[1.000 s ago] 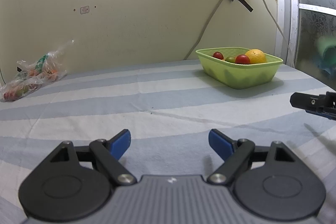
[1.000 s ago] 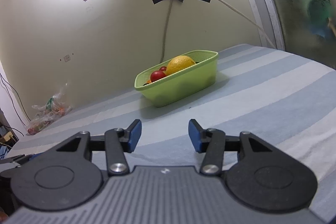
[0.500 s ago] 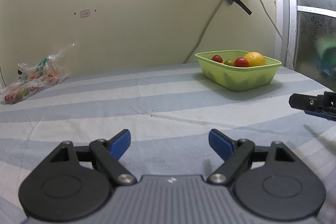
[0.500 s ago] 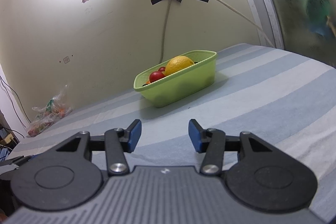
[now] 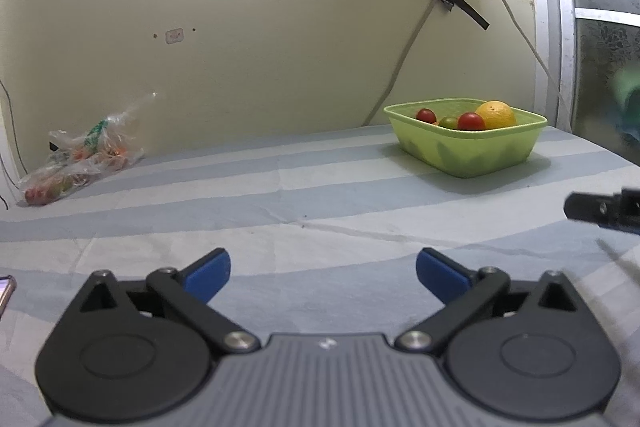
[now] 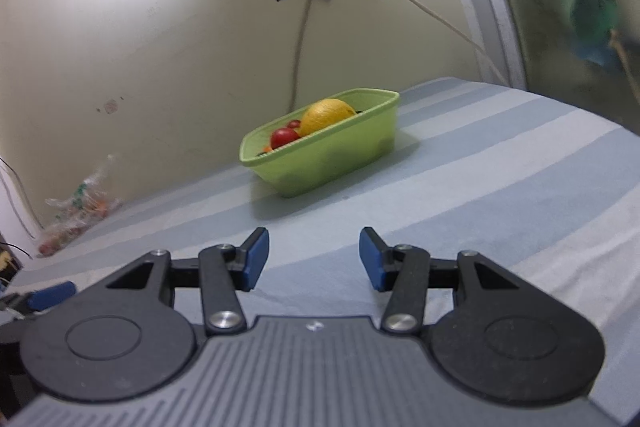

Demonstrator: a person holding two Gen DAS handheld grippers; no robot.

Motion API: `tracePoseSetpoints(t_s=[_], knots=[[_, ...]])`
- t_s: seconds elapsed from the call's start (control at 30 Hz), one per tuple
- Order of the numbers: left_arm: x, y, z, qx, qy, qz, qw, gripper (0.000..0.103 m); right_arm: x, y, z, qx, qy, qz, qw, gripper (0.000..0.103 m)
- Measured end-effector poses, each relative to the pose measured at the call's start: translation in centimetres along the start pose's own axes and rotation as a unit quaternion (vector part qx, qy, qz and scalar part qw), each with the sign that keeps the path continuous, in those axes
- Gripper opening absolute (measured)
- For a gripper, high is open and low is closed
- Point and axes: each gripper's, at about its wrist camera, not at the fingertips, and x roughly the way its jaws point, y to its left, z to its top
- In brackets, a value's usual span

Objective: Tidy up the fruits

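Note:
A light green basket (image 5: 472,155) stands at the far right of the striped cloth, holding an orange (image 5: 496,114), red tomatoes (image 5: 470,121) and a green fruit (image 5: 449,123). It also shows in the right wrist view (image 6: 332,159) with the orange (image 6: 326,113) and a tomato (image 6: 283,137). My left gripper (image 5: 323,273) is open and empty, low over the cloth, well short of the basket. My right gripper (image 6: 314,259) is open and empty, facing the basket from a distance.
A clear plastic bag of produce (image 5: 80,163) lies at the far left against the wall, also in the right wrist view (image 6: 74,217). The right gripper's finger (image 5: 600,209) shows at the right edge. A cable (image 5: 400,67) hangs down the wall behind the basket.
Both grippers have drawn back and tilted up a little, so the basket sits lower and farther in view. Both stay open and empty.

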Motion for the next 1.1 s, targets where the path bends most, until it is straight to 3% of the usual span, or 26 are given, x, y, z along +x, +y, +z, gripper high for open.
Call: tracePoseSetpoints(t_s=[0.3,0.43,0.57,1.1], knots=[[-1.3,1.1,0.0,-0.028,0.016,-0.012,0.9994,0.103,-2.7,1.6,0.5,-0.004,-0.007,-0.001,1.000,0.063],[-1.9,1.2,0.3,-0.031,0.021,-0.011,0.9992,0.103,-4.2,2.6,1.1,-0.003,-0.034,0.007,0.999,0.078],[-2.8,1.2,0.3,-0.031,0.025,-0.020,0.9990,0.103,-4.8,3.4,1.2,0.003,-0.033,0.020,0.999,0.086],[-4.2,1.1,0.4,-0.025,0.023,-0.007,0.9994,0.103,-5.4,4.8,0.9,-0.008,-0.034,0.027,0.999,0.088]])
